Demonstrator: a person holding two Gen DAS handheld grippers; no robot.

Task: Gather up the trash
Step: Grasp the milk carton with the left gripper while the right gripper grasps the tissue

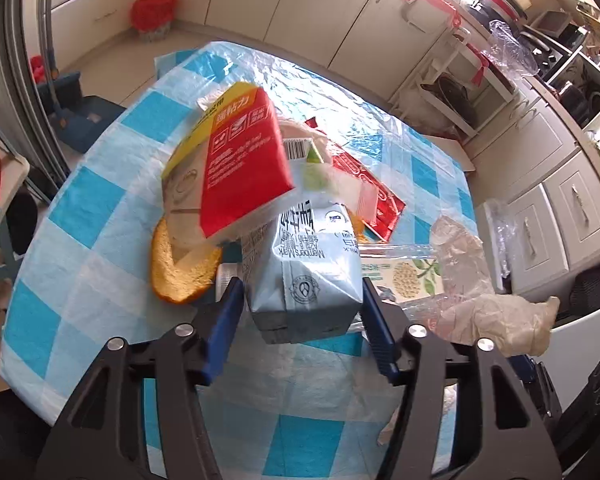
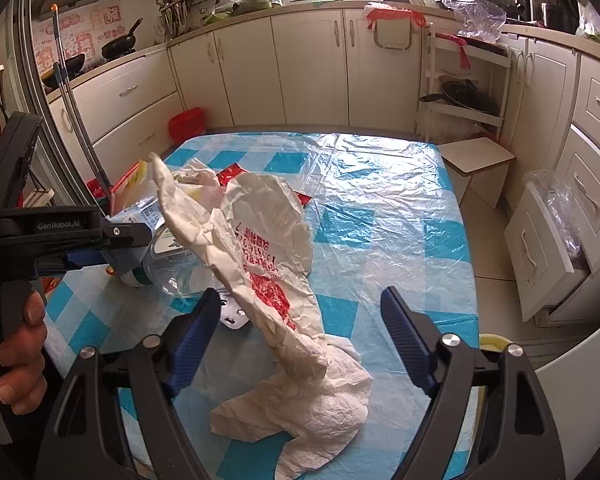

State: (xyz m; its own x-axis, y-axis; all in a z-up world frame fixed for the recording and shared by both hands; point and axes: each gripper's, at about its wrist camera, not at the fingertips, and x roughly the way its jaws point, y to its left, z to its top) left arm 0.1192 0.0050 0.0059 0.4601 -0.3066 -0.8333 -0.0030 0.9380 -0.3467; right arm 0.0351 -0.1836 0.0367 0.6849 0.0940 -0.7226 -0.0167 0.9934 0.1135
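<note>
1. Fingers of the left gripper (image 1: pixel 302 300) clamp a silver-grey milk carton (image 1: pixel 308 268) above the blue-checked tablecloth (image 1: pixel 100 216).
2. Right gripper (image 2: pixel 300 320) gapes wide, empty, around a crumpled white plastic bag with red print (image 2: pixel 260 248).

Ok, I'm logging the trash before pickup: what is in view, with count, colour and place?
milk carton: one, silver-grey, between the left fingers.
red and yellow box: one, lying on top of the pile.
bread slice: one, orange crust, left of the carton.
red wrapper: one, behind the carton.
white plastic bag: one, red print, table centre.
paper towel: one, white, near edge.
clear bottle: one, beside the bag.
tablecloth: one, blue-white check.
left gripper: closed on the carton.
right gripper: open, above the bag.
</note>
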